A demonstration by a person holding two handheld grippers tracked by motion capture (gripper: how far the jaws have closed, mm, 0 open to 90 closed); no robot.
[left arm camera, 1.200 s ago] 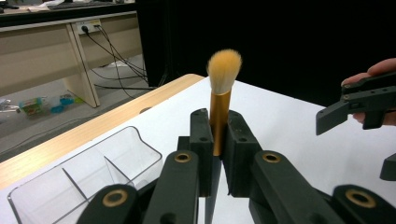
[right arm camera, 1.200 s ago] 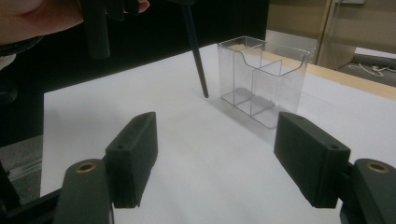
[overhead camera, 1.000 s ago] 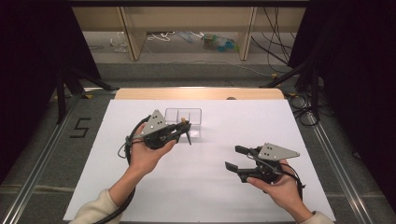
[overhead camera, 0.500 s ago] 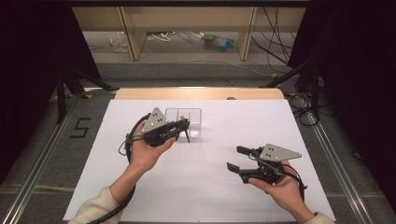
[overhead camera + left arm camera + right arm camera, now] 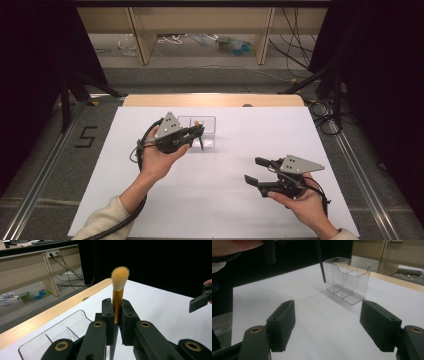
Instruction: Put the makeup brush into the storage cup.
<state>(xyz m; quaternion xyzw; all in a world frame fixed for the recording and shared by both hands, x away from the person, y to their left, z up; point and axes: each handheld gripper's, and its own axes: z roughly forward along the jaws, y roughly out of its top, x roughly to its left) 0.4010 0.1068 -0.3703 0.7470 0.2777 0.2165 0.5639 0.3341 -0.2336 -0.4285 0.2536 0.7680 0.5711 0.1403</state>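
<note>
Overhead, white table [image 5: 220, 200], dark curtains [image 5: 35, 60].

A makeup brush [image 5: 117, 296] with a gold ferrule, pale orange bristles and a dark handle is held upright, bristles up, above the white desk [image 5: 225, 200]. A clear plastic organizer [image 5: 348, 280], divided into compartments and empty, is set upright just beside it, near the desk's far edge.

the brush [image 5: 117, 300] has a gold metal stem, a pale orange tuft and a black lower handle. the box [image 5: 347, 280] is clear plastic. the table sheet [image 5: 220, 200] is plain white with a tan wood edge. both grippers are black with grey plates.
</note>
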